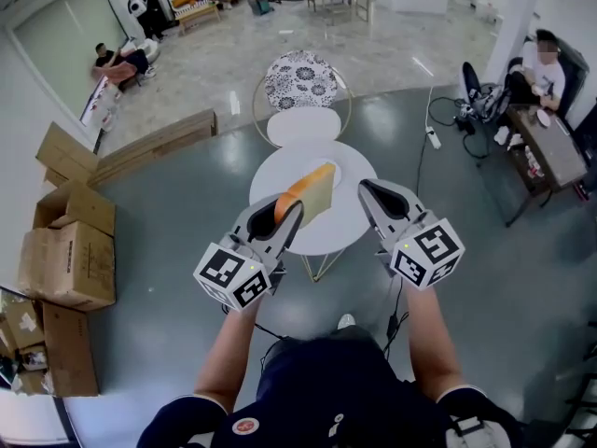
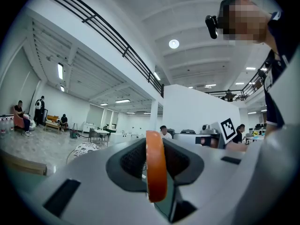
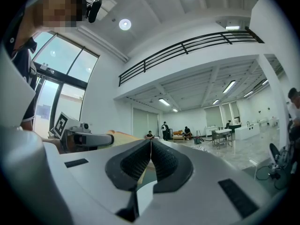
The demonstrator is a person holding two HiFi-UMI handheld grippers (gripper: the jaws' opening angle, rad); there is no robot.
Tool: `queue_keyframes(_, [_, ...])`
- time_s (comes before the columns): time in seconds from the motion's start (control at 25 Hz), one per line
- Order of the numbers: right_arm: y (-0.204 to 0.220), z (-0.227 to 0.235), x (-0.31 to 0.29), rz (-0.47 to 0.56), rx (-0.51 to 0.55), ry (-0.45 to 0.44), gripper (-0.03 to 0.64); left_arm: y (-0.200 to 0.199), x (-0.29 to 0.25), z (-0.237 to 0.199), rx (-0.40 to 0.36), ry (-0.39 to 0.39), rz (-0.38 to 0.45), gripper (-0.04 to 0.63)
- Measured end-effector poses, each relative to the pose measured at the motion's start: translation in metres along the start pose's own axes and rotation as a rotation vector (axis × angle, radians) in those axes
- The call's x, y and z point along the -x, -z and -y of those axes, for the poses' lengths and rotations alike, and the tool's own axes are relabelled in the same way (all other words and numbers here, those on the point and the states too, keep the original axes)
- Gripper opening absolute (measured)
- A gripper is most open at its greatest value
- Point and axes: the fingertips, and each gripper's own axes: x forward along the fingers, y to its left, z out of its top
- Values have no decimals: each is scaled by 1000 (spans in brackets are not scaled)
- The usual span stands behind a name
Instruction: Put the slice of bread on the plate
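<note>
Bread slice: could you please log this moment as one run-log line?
left gripper: shut on bread slice | right gripper: shut, empty | plate: on round white table, no bread yet

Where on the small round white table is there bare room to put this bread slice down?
The round white table is bare on its right half, between the orange-crusted bread slice and the shut right gripper, and along its near rim between both grippers. The left side is crowded: the left gripper holds the slice over it.
</note>
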Motion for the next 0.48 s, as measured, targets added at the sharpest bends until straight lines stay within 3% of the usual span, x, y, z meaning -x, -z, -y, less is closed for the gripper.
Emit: queue_keyframes(0.48, [11, 31, -8, -7, -41, -58, 8, 13, -24, 0, 3, -60, -49, 94])
